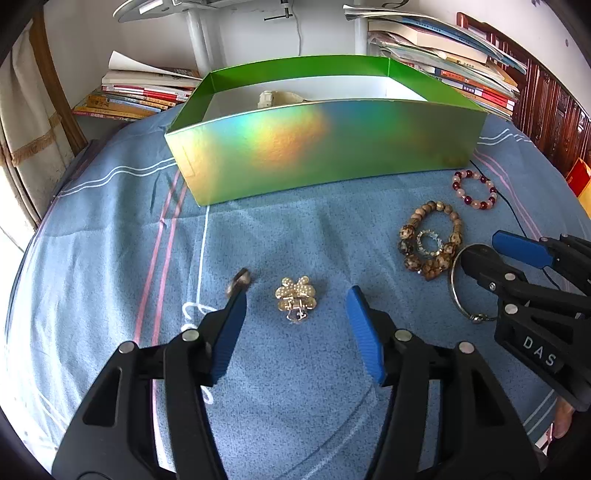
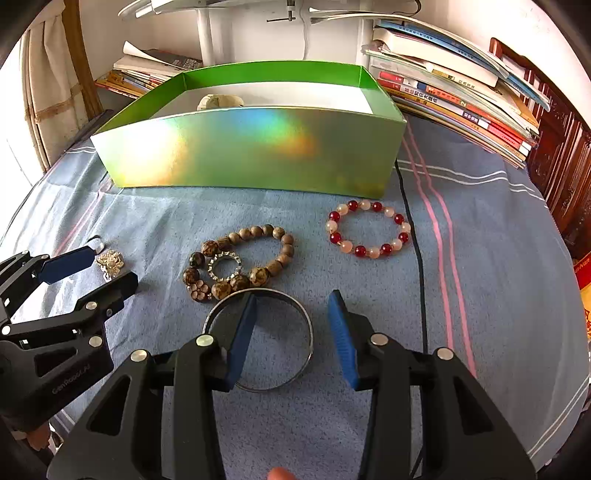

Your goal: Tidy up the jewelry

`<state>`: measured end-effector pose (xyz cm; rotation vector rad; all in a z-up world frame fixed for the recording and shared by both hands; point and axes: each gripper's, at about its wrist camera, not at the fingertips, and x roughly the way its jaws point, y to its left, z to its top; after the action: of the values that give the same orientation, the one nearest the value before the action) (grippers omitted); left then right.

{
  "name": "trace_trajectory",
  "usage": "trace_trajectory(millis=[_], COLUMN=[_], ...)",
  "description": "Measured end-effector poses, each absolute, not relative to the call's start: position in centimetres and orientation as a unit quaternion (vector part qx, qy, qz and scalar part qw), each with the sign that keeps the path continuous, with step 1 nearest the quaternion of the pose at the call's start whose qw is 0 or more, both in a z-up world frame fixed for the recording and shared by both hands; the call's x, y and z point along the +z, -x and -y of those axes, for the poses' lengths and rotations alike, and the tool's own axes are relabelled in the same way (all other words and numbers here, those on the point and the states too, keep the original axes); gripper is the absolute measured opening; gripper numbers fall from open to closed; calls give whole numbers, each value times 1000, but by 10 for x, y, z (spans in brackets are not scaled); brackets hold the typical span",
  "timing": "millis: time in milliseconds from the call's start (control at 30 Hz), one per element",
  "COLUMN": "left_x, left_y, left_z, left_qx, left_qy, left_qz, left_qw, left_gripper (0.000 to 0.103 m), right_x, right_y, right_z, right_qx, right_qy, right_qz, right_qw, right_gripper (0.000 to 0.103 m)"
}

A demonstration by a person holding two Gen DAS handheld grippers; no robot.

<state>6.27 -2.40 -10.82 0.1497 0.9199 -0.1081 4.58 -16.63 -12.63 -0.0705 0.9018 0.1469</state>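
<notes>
A gold pearl hair clip [image 1: 296, 297] lies on the blue cloth between the open fingers of my left gripper [image 1: 295, 295]; it also shows in the right wrist view [image 2: 110, 262]. A small ring [image 1: 240, 280] lies by the left fingertip. My right gripper [image 2: 293, 306] is open over a silver bangle [image 2: 306, 332], its left finger inside the hoop. A brown bead bracelet [image 2: 280, 236] with a crystal ring [image 2: 224, 266] inside it and a red-and-pink bead bracelet [image 2: 369, 229] lie beyond. The green holographic box [image 2: 251, 155] stands behind, a pale item [image 2: 218, 101] inside.
Stacks of books [image 2: 461, 96] line the back right and more books [image 1: 140, 96] the back left. A black cable [image 2: 417, 258] runs across the cloth right of the bracelets. A white lamp stand [image 2: 205, 33] rises behind the box. Wooden furniture [image 2: 561, 166] stands at right.
</notes>
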Motion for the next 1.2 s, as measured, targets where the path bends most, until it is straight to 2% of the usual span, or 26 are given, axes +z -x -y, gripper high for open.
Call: trace_trajectory(millis=[167, 233, 300, 367, 467, 633, 1200], left_x=[-109, -109, -109, -107, -107, -106, -94], left_y=[-64, -64, -63, -61, -60, -61, -60], left_z=[16, 16, 17, 19, 23, 23, 17], left_qx=[-63, -65, -69, -75, -84, -83, -76], left_qy=[-51, -48, -47, -49, -52, -52, -47], left_qz=[-451, -451, -450, -449, -448, -448, -439], left_qw=[889, 889, 889, 889, 889, 889, 894], left_gripper=[59, 58, 53, 36, 21, 21, 21], right_x=[-126, -126, -125, -125, -125, -125, -108], right_y=[-43, -42, -41, -41, -40, -39, -33], right_z=[165, 163, 161, 159, 159, 160, 172], right_qx=[70, 77, 81, 87, 93, 100, 90], right_qy=[34, 33, 35, 36, 35, 31, 15], right_qz=[-432, -432, -431, -431, -431, -434, -425], right_qw=[898, 898, 898, 897, 897, 895, 900], right_gripper=[42, 35, 28, 20, 13, 5, 4])
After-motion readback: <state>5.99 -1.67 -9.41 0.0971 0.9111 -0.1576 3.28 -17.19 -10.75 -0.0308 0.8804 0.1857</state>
